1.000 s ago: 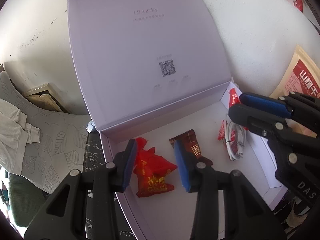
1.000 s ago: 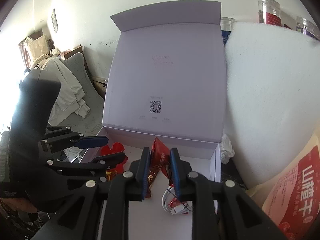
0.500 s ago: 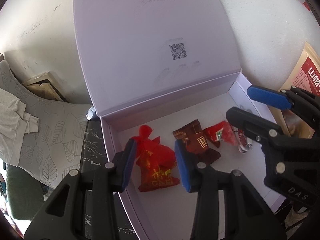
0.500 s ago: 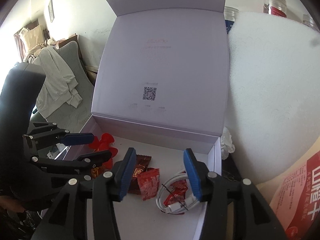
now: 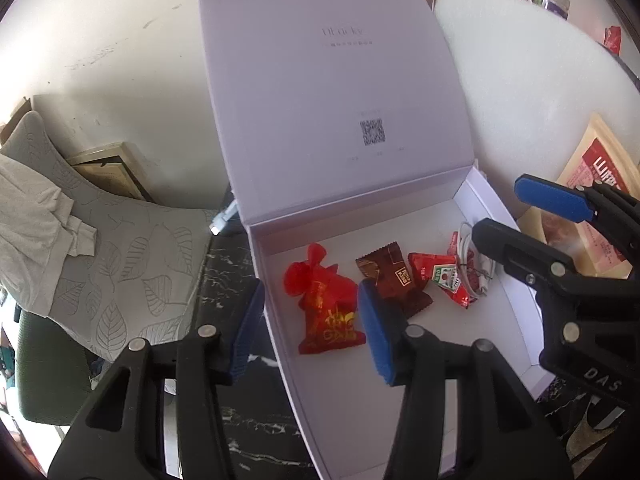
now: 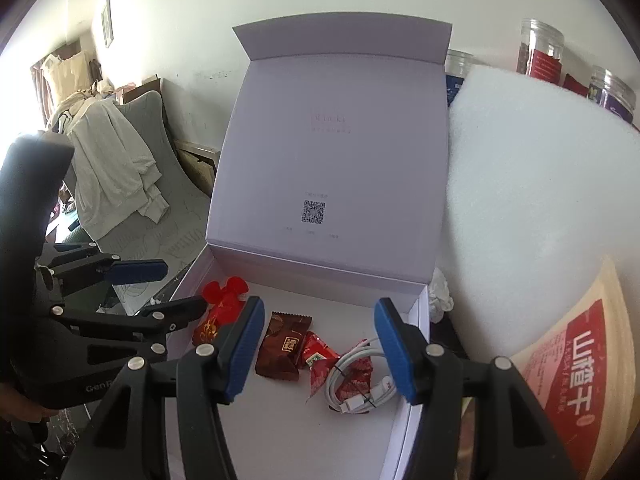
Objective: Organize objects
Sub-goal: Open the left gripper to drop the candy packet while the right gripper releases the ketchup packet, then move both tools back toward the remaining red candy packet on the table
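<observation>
Marble tabletop, white box (image 6: 416, 320) lid upright, brown candy (image 6: 285, 346) lengthwise toward lid, both tools (image 5: 310, 332) (image 6: 320, 346) agape (empty).

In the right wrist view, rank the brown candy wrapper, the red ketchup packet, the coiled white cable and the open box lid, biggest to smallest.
1. open box lid
2. coiled white cable
3. brown candy wrapper
4. red ketchup packet

The cable and wrapper look close, so their order is unsure.

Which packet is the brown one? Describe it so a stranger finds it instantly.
Look inside the open pale lilac gift box. On its floor lies a row of wrappers; the dark brown crimped-edge candy packet sits between red ones, the only brown item there.
</observation>
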Demonstrator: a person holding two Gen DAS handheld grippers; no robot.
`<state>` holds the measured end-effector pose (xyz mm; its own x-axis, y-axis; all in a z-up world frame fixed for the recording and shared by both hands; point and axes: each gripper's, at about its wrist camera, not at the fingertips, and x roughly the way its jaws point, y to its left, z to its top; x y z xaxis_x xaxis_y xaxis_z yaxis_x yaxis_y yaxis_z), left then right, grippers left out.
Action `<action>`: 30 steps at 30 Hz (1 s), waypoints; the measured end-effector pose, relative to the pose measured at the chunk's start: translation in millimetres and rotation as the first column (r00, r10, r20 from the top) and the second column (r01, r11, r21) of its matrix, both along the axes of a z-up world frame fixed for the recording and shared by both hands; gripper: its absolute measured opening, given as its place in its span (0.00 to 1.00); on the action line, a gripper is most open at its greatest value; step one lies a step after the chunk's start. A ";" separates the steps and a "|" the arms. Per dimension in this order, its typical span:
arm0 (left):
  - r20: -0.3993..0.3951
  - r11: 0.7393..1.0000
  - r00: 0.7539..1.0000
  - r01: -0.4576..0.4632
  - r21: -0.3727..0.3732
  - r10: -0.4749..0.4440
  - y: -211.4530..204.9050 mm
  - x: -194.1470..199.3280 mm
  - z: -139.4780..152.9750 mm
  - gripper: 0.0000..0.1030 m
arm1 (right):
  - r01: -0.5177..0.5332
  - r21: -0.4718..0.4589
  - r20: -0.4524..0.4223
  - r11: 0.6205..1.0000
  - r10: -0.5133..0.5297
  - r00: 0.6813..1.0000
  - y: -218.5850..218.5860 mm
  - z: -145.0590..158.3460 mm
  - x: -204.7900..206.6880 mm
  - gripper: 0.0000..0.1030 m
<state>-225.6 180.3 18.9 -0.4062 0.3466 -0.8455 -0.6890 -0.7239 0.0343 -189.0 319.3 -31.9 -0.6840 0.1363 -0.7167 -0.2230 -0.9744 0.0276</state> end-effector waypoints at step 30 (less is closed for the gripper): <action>-0.165 0.992 0.980 -0.102 0.072 0.113 -79.6 83.3 101.2 0.65 | -0.052 0.084 -0.114 0.995 0.062 0.992 -60.0 96.2 92.6 0.62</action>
<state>-142.3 100.7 120.1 -0.5785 0.3434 -0.7399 -0.5951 -0.7980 0.0949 -96.4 259.4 64.3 -0.7702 0.1490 -0.6202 -0.1668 -0.9855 -0.0296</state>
